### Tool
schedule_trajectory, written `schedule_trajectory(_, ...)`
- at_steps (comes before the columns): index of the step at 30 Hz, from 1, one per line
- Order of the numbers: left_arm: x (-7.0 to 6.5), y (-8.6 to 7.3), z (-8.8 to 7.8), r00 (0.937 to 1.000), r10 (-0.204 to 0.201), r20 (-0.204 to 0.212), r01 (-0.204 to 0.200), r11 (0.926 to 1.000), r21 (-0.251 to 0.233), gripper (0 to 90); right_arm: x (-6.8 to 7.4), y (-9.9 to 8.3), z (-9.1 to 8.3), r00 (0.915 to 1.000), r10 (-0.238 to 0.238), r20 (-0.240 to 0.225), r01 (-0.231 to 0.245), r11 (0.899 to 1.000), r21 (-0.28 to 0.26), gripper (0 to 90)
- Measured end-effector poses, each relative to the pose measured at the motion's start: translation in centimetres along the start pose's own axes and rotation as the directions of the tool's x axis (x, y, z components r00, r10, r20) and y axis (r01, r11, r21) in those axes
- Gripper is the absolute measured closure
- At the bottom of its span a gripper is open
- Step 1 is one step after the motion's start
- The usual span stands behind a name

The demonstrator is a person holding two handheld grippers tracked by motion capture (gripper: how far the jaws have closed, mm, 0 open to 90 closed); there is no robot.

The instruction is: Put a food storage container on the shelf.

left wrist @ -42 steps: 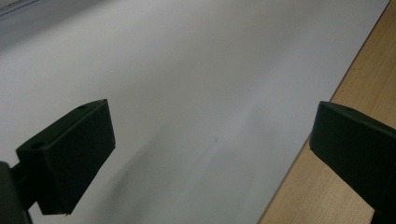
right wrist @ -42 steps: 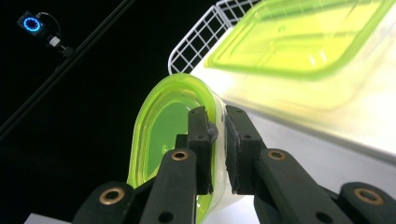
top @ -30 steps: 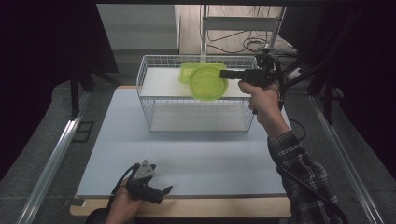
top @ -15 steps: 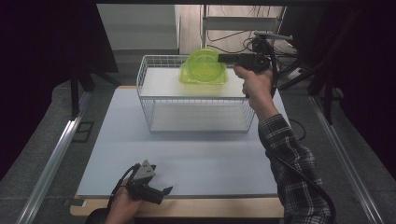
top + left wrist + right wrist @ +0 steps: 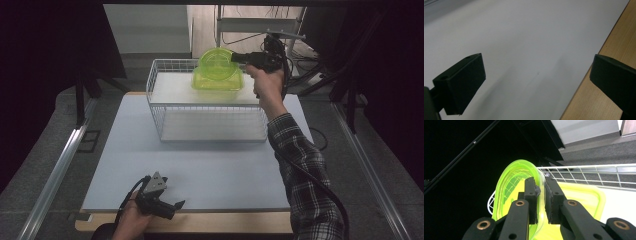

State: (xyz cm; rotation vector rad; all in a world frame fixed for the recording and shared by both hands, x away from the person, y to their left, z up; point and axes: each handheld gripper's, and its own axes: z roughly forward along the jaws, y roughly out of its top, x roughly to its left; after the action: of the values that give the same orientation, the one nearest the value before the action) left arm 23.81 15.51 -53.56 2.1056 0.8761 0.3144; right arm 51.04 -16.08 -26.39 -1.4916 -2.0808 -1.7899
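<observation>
- The bench (image 5: 210, 170) has a pale grey-white mat on top; a strip of light wood edge (image 5: 225, 222) shows along the near side, and in the left gripper view the same wood (image 5: 609, 82) runs beside the mat.
- A white wire basket (image 5: 205, 107) stands on the far half of the mat, with a flat white floor inside.
- The right claw (image 5: 239, 58) is raised over the basket's far right corner, pinched onto the rim of a round green bowl (image 5: 219, 65) that it holds on edge, nearly upright.
- In the right gripper view the claw (image 5: 541, 190) has its pads tight on the bowl's thin wall (image 5: 509, 187).
- Just under the bowl, a green square tub (image 5: 217, 80) sits in the basket at its far side; whether the two touch is unclear.
- The left claw (image 5: 172, 207) rests low at the near edge of the bench, jaws spread wide with nothing between them.
- Around the bench the room is dark: grey carpet floor (image 5: 55, 165), a metal rail (image 5: 55, 175) at the left, black drapes at both sides.
- Beyond the basket stand a pale wall panel (image 5: 145, 27) and loose cables (image 5: 245, 35) on the floor.
</observation>
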Motion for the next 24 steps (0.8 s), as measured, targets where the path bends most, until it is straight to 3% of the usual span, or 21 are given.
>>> schedule_trajectory(3, 0.0, 0.0, 0.0, 1.0, 0.001, 0.001, -0.001, 1.0, 0.001, 0.0, 0.0, 0.1, 0.1, 1.0, -0.002, 0.004, 0.002, 1.0, 0.005, 79.7)
schedule_trajectory(6, -0.1, 0.0, 0.1, 1.0, 0.003, 0.002, -0.003, 1.0, 0.003, 0.0, 0.5, 0.2, 0.3, 0.9955, -0.055, 0.077, 0.054, 0.998, 0.019, 77.6)
schedule_trajectory(7, -0.1, 0.0, 0.1, 1.0, 0.004, 0.002, -0.004, 1.0, 0.005, 0.0, 0.9, 0.2, 0.4, 0.9881, -0.097, 0.119, 0.095, 0.995, 0.028, 76.0)
schedule_trajectory(10, -0.1, 0.0, 0.1, 1.0, 0.005, 0.002, -0.005, 1.0, 0.005, 0.0, 1.2, 0.2, 0.5, 0.9763, -0.136, 0.169, 0.131, 0.991, 0.039, 72.6)
schedule_trajectory(11, -0.1, 0.0, 0.1, 1.0, 0.005, 0.002, -0.005, 1.0, 0.005, 0.0, 1.2, 0.2, 0.5, 0.9763, -0.136, 0.169, 0.131, 0.991, 0.039, 72.6)
schedule_trajectory(12, -0.1, 0.0, 0.1, 1.0, 0.006, 0.002, -0.006, 1.0, 0.006, 0.0, 1.1, 0.1, 0.7, 0.968, -0.157, 0.196, 0.149, 0.987, 0.054, 70.2)
schedule_trajectory(16, -0.1, 0.0, 0.1, 1.0, 0.007, 0.002, -0.007, 1.0, 0.007, 0.0, 1.0, 0.0, 1.1, 0.9661, -0.164, 0.199, 0.156, 0.986, 0.056, 67.8)
schedule_trajectory(19, -0.1, 0.0, 0.1, 1.0, 0.008, 0.003, -0.008, 0.9999, 0.008, 0.0, 1.1, 0.0, 1.2, 0.9599, -0.183, 0.213, 0.174, 0.983, 0.057, 65.5)
schedule_trajectory(24, -0.1, 0.0, 0.1, 1.0, 0.009, 0.002, -0.009, 0.9999, 0.01, 0.0, 1.3, 0.0, 0.8, 0.9599, -0.196, 0.201, 0.189, 0.981, 0.055, 53.2)
